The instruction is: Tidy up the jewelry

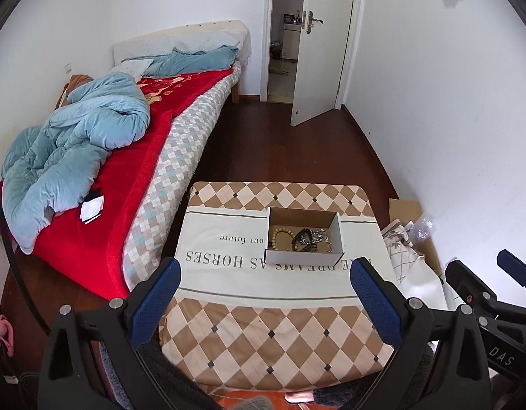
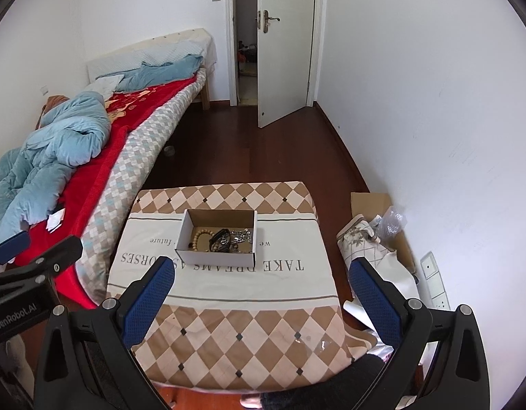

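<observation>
Checked brown-and-cream cloth (image 1: 263,335) covers the low table in front of us, with a printed cream band across its middle. On that band, toward the far side, sits the small cardboard box (image 1: 304,258), open at the top. Inside it we see the jewelry lying together: a loop of pale wooden beads (image 1: 280,235) at the left, then a dark strap-like piece (image 1: 305,237) and a tangle of silvery chain (image 1: 321,235) touching one another in a heap.

We hold the left gripper (image 1: 264,275) and the right gripper (image 2: 261,273) back from the box, both with jaws spread wide and nothing between them. No piece lies out on the cloth. We judge the sorting not yet begun: everything is still to be lifted out and separated.
</observation>
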### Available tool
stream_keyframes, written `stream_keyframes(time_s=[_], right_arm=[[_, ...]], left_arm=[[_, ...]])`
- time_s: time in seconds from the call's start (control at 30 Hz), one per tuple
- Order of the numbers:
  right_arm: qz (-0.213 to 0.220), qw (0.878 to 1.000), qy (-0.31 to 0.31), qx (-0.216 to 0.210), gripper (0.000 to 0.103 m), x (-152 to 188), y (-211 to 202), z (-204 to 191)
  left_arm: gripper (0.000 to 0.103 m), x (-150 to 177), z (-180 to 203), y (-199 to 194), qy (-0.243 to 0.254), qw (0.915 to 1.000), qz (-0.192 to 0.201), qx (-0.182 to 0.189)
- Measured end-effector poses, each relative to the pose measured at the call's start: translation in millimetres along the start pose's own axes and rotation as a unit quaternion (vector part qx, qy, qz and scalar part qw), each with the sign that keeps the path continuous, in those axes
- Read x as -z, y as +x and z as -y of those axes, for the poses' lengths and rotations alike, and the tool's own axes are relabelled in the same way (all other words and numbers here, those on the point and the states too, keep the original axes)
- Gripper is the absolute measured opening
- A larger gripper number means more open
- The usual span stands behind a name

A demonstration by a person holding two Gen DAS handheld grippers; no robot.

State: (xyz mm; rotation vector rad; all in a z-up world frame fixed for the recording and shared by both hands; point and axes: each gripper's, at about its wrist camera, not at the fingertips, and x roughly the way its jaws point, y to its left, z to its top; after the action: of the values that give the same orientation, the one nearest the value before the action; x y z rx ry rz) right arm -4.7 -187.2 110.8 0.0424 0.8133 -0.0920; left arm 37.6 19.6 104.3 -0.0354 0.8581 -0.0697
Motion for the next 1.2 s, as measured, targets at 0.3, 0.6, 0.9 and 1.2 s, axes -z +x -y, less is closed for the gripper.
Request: stream_keyframes(time_s=[0.3,0.6,0.9,1.2], right_arm=[[0.000,1.000,-0.001,-0.003,0.103,6.3,-13.1,-3.1],[0.007,1.000,-0.004,0.016,0.103,-13.9,14.0,-6.0],[-0.016,0.999,-0.002,0.040,0.103,-36.0,72.9,-2.6],[-0.037,0.998,-0.008,0.054,0.103,-41.9,117.5,-2.4]], left_arm=[[0.101,2.1,-3.3,-6.6,0.002,1.0000,-0.002,-0.006],[0.101,-14.6,0.5,20.0,0.017,0.9995,0.018,-0.019],[0.103,-29.8,4.9,68.5,0.027,0.9991,-0.011,-0.032],[0.103,-39.9,4.2,100.7,0.016,0.9985,-0.027,-0.045]])
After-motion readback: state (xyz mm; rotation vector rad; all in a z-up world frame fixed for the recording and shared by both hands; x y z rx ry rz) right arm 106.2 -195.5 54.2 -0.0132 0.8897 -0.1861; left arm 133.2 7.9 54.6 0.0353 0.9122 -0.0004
